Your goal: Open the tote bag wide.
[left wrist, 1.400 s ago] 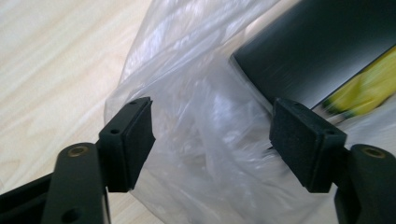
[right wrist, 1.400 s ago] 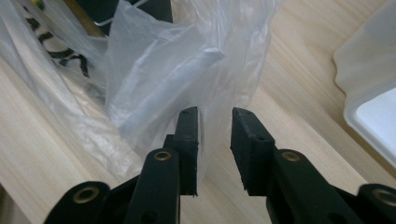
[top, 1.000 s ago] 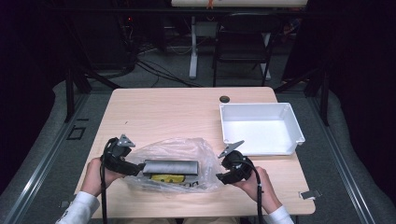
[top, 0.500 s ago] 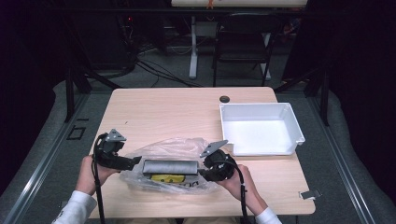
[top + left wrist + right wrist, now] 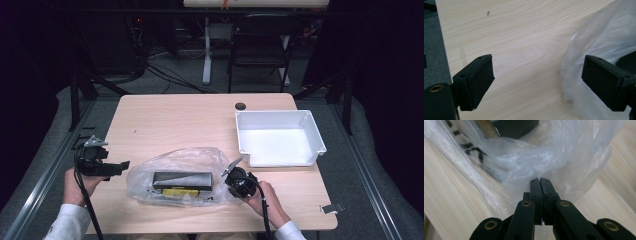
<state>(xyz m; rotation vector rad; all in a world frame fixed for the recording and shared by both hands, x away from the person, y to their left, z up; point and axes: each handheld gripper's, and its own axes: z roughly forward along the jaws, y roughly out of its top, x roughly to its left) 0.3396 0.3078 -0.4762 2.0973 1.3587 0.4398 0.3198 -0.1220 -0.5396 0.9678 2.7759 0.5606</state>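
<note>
- Clear crumpled plastic bag (image 5: 182, 172): lies on the near half of the light wooden table (image 5: 175, 120), between the two grippers; a dark rectangular box with a yellow strip along its near edge (image 5: 181, 181) rests inside it.
- Right gripper (image 5: 540, 181): its jaws are pressed together on a fold of the bag's film at the bag's right end; in the high view this gripper (image 5: 235, 177) sits against the bag, held by the person's right hand (image 5: 265, 200).
- Left gripper (image 5: 537, 80): its jaws stand wide apart over bare table, grasping nothing; the bag's left edge (image 5: 604, 45) lies just beside the right jaw. In the high view it (image 5: 117, 167) is near the table's left edge, apart from the bag.
- White rectangular plastic tray (image 5: 312, 131): sits at the table's right side, beyond the right gripper.
- Small dark round disc (image 5: 240, 106): lies just beyond the tray's far left corner.
</note>
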